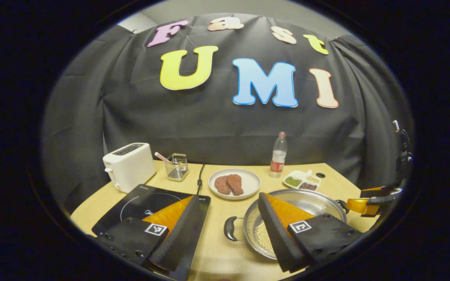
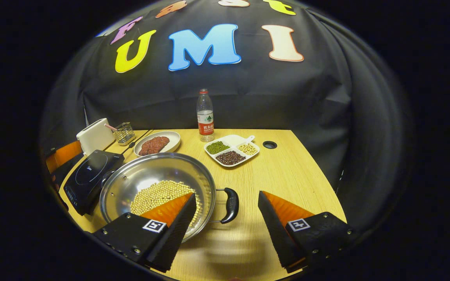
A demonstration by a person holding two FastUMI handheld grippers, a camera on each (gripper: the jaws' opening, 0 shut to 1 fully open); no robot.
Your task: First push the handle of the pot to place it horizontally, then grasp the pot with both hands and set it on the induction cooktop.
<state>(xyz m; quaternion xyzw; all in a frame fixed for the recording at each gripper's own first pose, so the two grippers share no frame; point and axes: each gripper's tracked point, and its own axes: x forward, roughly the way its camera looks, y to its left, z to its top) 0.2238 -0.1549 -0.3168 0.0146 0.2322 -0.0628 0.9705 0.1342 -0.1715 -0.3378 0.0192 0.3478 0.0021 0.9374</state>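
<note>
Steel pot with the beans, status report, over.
Left gripper open, right gripper open, each straddling a black pot handle. Round steel pot on table beside black induction cooktop. Path clear.

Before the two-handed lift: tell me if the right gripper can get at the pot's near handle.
Probably yes. The right gripper is open, and the pot's black handle lies between its fingers with bare table around it. Nothing visible blocks the approach.

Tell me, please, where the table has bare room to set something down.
The widest bare patch lies right of the pot, between its handle and the table edge, in front of the divided dish. Around the cooktop, toaster and plate it is crowded.
</note>
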